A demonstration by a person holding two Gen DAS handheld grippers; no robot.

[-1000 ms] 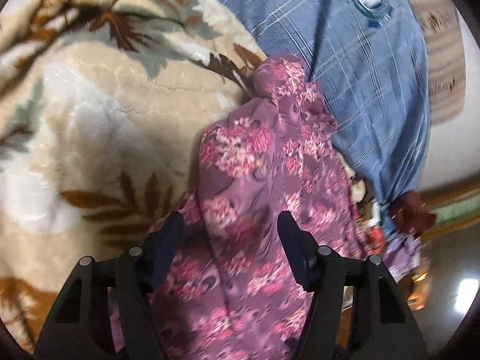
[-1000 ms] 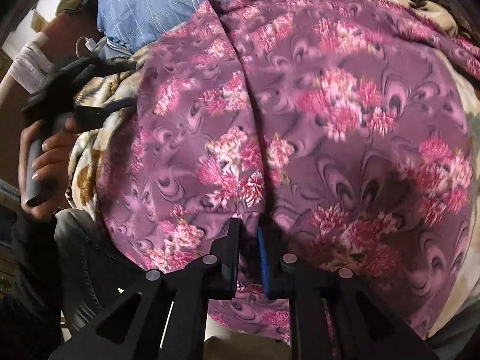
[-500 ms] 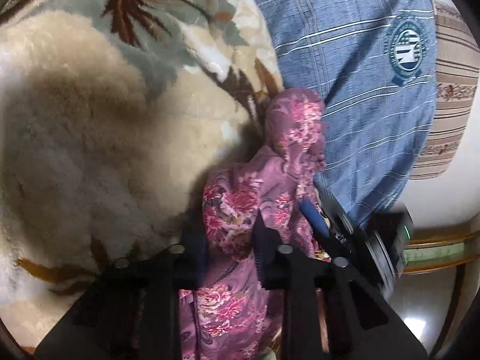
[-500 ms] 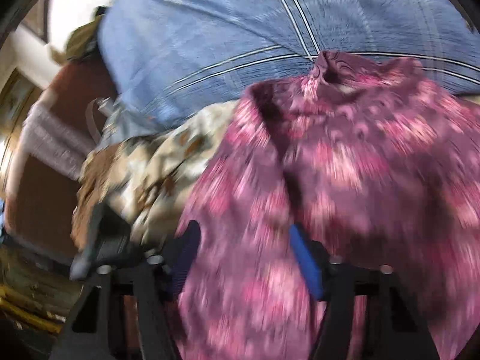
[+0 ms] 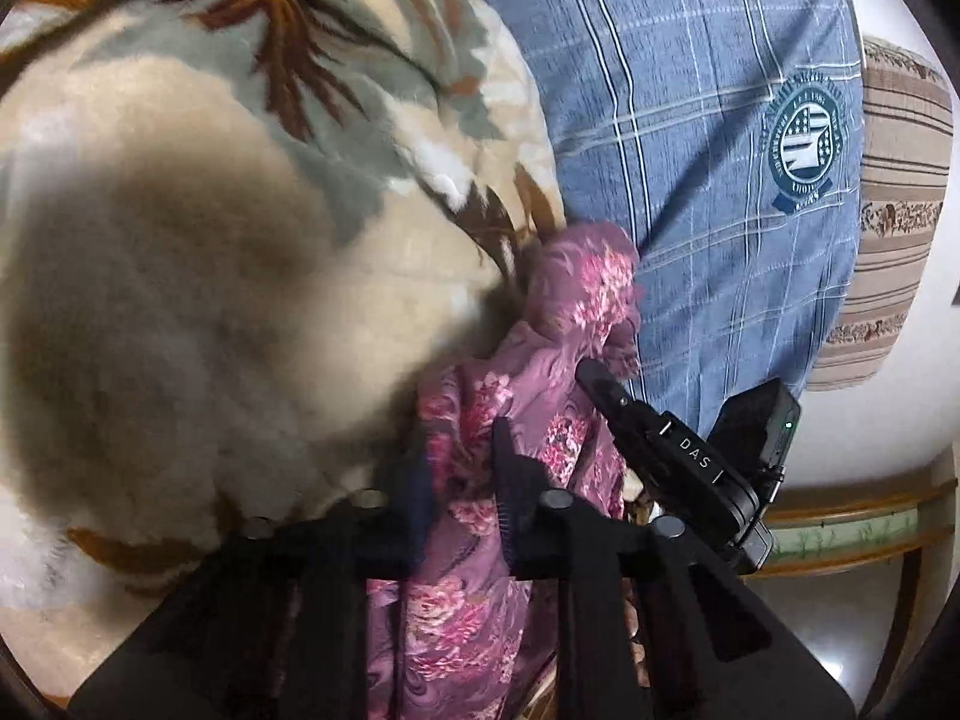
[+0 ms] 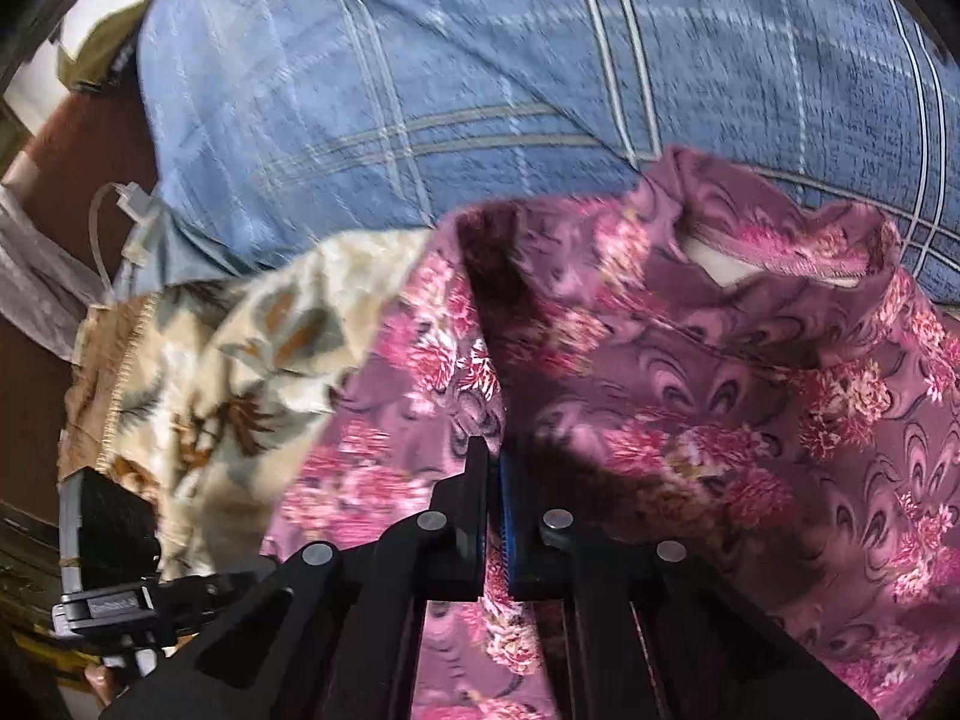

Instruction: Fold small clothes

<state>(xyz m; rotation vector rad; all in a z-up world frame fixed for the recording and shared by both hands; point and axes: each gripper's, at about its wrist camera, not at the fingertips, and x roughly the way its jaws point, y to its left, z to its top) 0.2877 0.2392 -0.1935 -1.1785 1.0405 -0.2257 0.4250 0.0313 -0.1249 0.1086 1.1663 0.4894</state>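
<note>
A purple garment with pink flowers [image 5: 576,312] lies bunched on a fleece blanket. My left gripper [image 5: 462,468] is at its near end, jaws closing tight, pads pressing a gathered fold of the cloth. In the right wrist view the same garment [image 6: 720,372] spreads to the right, its neck opening at the top. My right gripper [image 6: 493,468] has its jaws closing to a sliver on a raised crease of the purple cloth. The right gripper's black body [image 5: 690,456] shows just right of my left fingers, close beside them. The cloth under both grippers is hidden.
A beige leaf-patterned fleece blanket [image 5: 210,300] fills the left. A blue checked shirt [image 5: 720,180] with a round badge lies behind the garment. A striped cushion [image 5: 894,210] sits at far right above a wooden rail [image 5: 840,516]. A white charger cable [image 6: 129,210] lies at the shirt's left edge.
The left gripper closed on the garment's near end. The right gripper swept across the garment toward the left one, opened on the way, then shut on a fold; the cloth is more bunched.
</note>
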